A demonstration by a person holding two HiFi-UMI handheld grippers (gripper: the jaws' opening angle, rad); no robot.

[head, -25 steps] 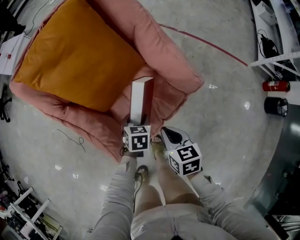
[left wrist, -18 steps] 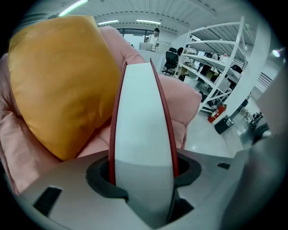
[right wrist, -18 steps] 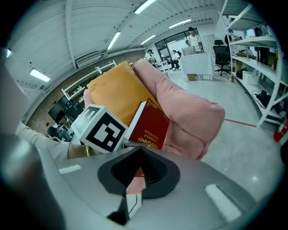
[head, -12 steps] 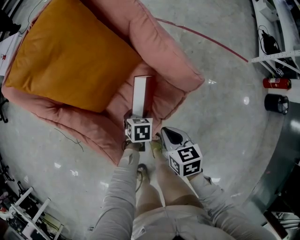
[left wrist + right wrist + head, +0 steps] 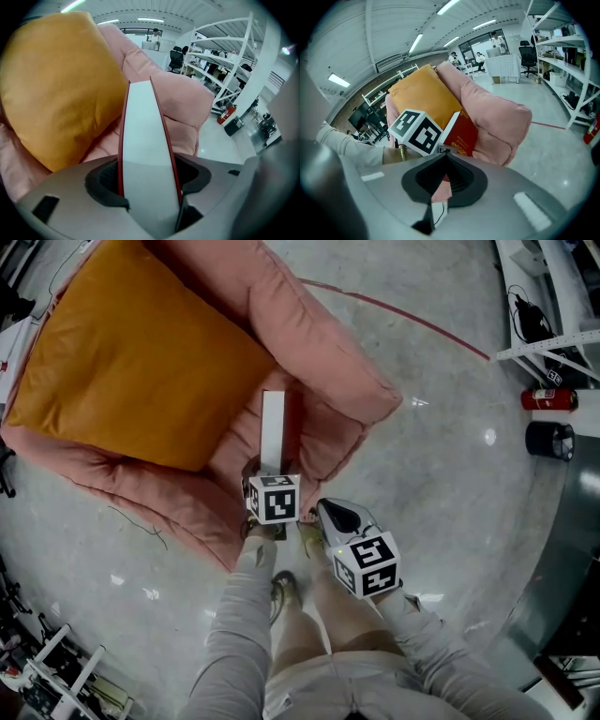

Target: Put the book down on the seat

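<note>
Book [image 5: 273, 432] lower, slim red-edged slab against puffy pink seat [image 5: 319, 362]

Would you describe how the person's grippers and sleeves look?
The left gripper and right gripper are grey shells with black jaw pads, each bearing a white cube of black square markers. Sleeves are light grey. The left jaws have just been opening round the book.

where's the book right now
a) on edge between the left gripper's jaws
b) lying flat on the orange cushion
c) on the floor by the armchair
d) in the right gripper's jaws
a: the book stands on edge between the jaws of the left gripper, which have just been opening, over the pink armchair; the right gripper holds nothing.
</note>
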